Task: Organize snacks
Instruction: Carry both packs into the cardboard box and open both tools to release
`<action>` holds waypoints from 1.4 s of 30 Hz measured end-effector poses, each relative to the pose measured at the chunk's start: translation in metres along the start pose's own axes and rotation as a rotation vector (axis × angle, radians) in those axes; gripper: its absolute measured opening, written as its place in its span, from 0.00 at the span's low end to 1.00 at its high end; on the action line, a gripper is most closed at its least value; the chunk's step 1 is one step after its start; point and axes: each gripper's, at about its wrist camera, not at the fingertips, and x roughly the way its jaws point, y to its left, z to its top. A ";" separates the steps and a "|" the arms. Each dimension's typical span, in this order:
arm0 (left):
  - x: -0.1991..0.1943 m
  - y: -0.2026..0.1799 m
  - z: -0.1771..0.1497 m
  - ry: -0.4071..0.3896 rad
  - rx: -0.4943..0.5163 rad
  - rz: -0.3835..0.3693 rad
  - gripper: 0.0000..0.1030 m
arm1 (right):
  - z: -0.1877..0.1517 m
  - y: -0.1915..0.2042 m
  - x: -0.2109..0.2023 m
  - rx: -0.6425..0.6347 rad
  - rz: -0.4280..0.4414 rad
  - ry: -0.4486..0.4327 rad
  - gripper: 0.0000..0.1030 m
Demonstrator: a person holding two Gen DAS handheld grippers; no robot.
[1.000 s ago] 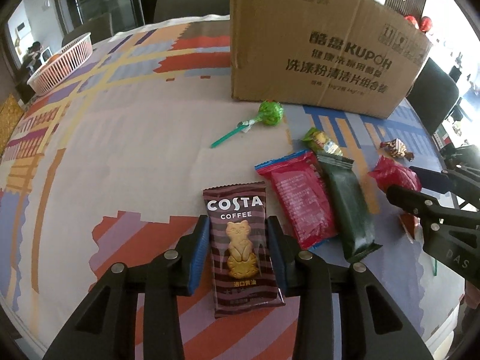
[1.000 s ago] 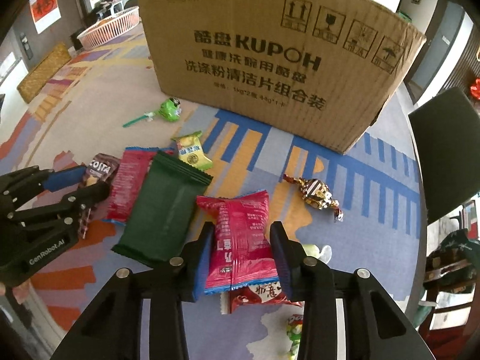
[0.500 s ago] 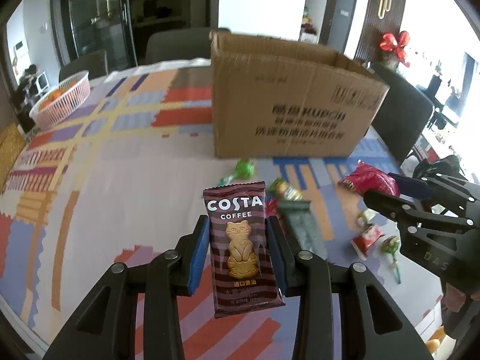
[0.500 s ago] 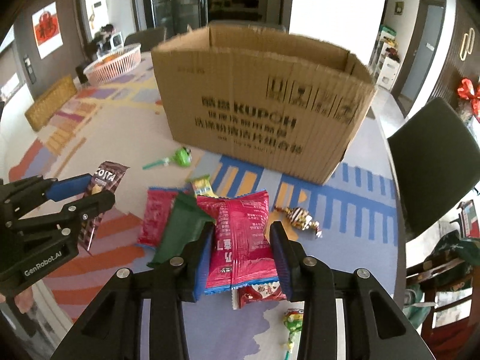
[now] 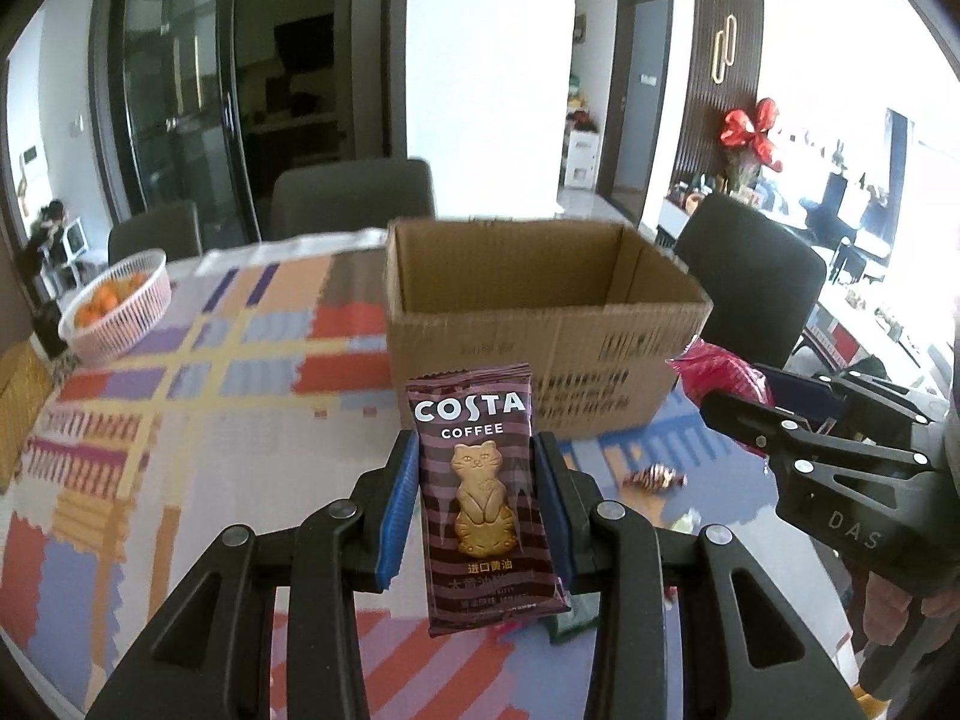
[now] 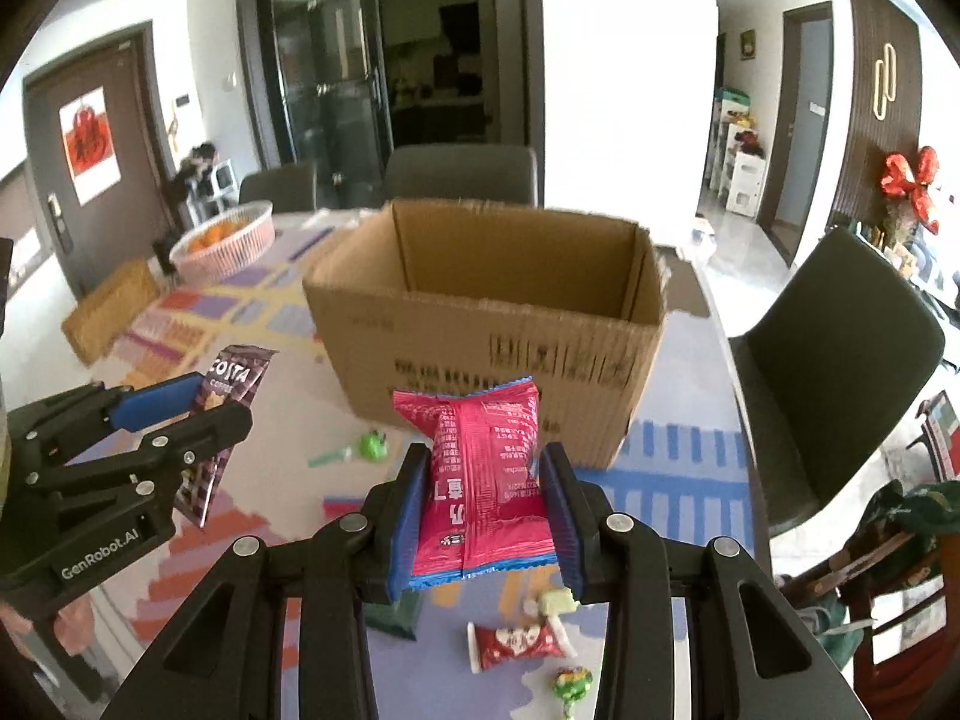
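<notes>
Now brown striped Costa packet [image 5: 483, 492], cat biscuit printed; pink packet [image 6: 485, 483], blue-edged.

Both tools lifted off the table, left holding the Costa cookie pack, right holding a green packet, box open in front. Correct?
Nearly. The right tool grips a red packet, not green, per the right wrist view. The rest holds: left tool clamps the Costa cookie pack, and the cardboard box stands open ahead.
</notes>
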 end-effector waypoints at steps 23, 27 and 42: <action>0.024 0.007 0.102 -0.109 0.066 -0.018 0.37 | 0.095 -0.015 -0.001 0.062 -0.017 -0.143 0.37; 0.039 0.008 0.111 -0.077 0.068 -0.033 0.37 | 0.104 -0.019 0.014 0.061 -0.019 -0.125 0.37; 0.092 0.013 0.125 0.016 0.056 0.005 0.55 | 0.116 -0.033 0.060 0.048 -0.074 -0.035 0.40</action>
